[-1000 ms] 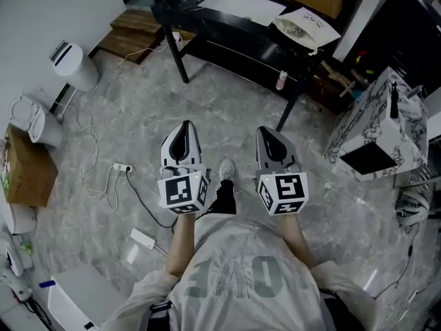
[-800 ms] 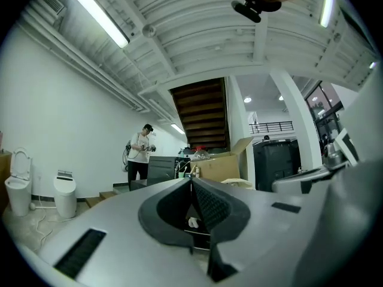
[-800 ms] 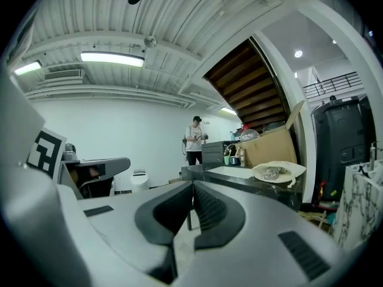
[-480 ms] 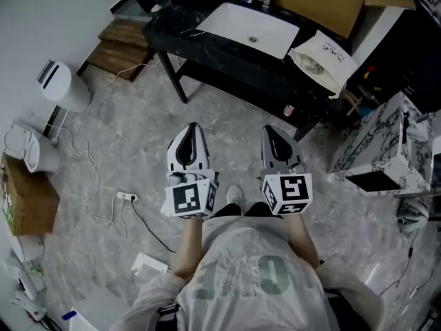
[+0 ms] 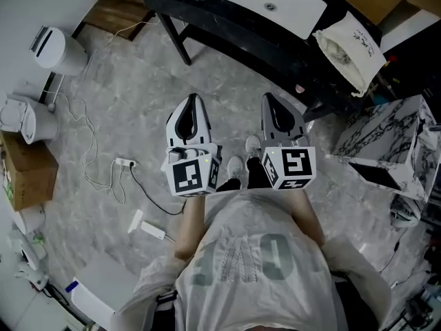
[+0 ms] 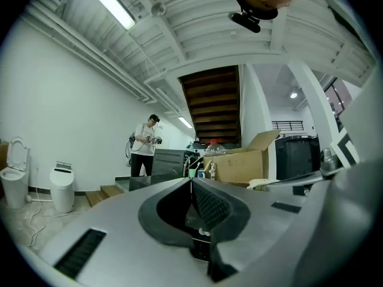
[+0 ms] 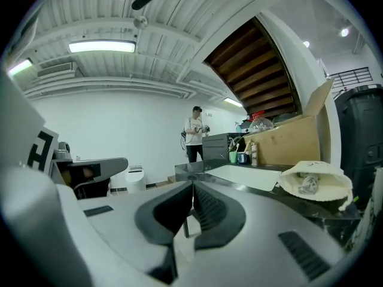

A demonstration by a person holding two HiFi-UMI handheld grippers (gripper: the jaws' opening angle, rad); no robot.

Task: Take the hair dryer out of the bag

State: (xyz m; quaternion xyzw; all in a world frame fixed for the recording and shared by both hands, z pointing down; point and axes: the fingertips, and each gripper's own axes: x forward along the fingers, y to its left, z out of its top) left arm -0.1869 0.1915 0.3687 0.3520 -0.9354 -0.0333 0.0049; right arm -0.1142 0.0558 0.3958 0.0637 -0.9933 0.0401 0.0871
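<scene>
The person stands on a grey marbled floor (image 5: 131, 109) facing a black worktop (image 5: 227, 26), with both grippers held out side by side near its front edge and touching nothing. The left gripper (image 5: 192, 102) has its jaws pressed together with nothing between them. The right gripper (image 5: 269, 99) is the same, its jaws together and empty. The bag (image 5: 348, 41), cream cloth with a drawstring mouth, lies at the right end of the worktop beside a white basin (image 5: 272, 2), well apart from both grippers. In the right gripper view its mouth gapes and something pale grey shows inside; whether that is the hair dryer cannot be told. A cardboard box (image 7: 290, 142) stands behind the bag. On the floor to the right sits a marble-patterned box (image 5: 386, 136), and to the left lies a power strip (image 5: 124, 163) with its cable.
</scene>
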